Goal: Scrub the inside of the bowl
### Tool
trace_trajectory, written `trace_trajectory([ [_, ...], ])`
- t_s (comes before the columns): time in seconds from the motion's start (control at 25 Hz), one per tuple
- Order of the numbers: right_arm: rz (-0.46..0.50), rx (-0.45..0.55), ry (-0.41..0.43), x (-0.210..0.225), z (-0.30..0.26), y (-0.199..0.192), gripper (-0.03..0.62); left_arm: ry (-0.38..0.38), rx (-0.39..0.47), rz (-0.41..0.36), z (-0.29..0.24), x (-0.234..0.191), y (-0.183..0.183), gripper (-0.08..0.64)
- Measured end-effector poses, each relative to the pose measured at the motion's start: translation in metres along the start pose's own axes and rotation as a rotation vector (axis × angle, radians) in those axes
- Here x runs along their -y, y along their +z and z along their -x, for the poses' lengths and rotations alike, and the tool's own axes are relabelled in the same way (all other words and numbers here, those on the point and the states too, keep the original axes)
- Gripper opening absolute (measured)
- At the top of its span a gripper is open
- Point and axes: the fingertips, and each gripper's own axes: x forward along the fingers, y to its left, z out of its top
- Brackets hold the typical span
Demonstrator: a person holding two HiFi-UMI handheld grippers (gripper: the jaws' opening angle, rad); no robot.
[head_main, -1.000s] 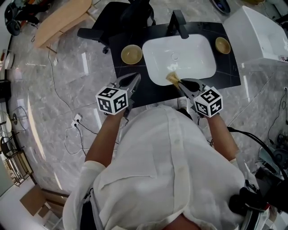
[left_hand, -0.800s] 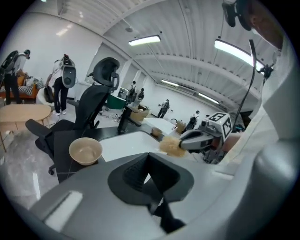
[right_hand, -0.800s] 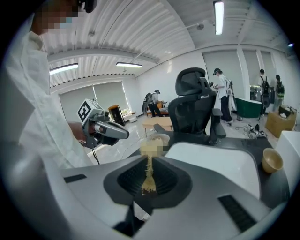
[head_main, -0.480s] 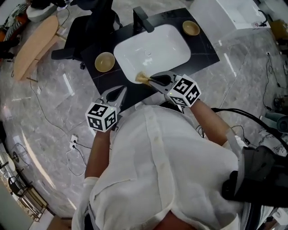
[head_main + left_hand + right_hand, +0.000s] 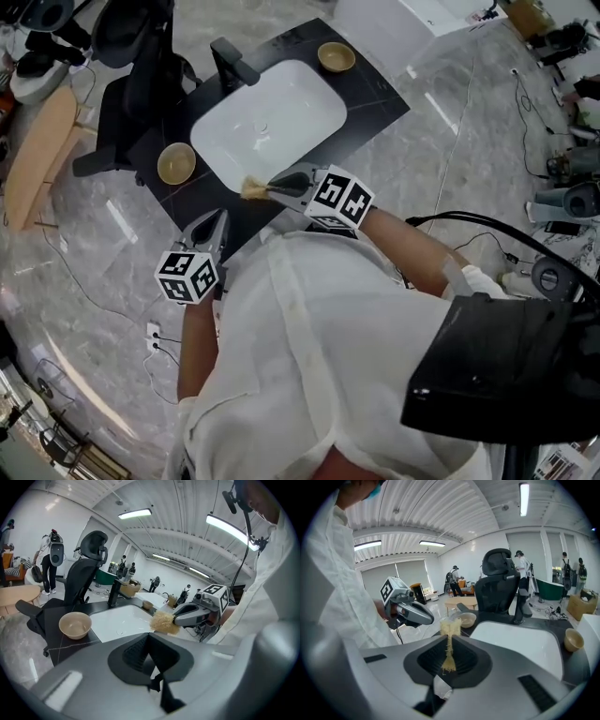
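A tan bowl [image 5: 176,162] [image 5: 75,624] [image 5: 467,619] stands upright on the black counter [image 5: 380,94], left of the white sink [image 5: 267,122]. My left gripper [image 5: 217,217] [image 5: 149,638] hovers just short of the counter's near edge, below the bowl and apart from it, jaws shut with nothing in them. My right gripper [image 5: 274,190] [image 5: 450,637] is shut on a straw-coloured fibre scrubber [image 5: 251,189] [image 5: 164,621] [image 5: 450,631], held over the sink's near rim. The bowl looks empty inside.
A second tan bowl [image 5: 336,56] [image 5: 573,639] sits on the counter right of the sink. A black faucet [image 5: 234,61] rises behind the basin. A black office chair [image 5: 141,84] and a wooden table [image 5: 37,159] stand beyond. Cables [image 5: 155,333] lie on the marble floor.
The head view has swung round, so sink and bowls have slid left and turned in the picture. Both grippers keep their places at the counter's near edge, the scrubber still held.
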Motion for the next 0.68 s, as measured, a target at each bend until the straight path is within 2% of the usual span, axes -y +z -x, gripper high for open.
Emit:
trace_trajectory([
  [0.24,0.003,-0.006,-0.011,0.001,0.002,-0.001,0.026,-0.02,-0.005,0.021,-0.006,0.002,-0.005,0.005],
  [0.68,-0.037,-0.058,-0.071,-0.003,0.012,-0.028,0.026,-0.087,-0.098,0.053,-0.021,0.009,-0.036,0.006],
])
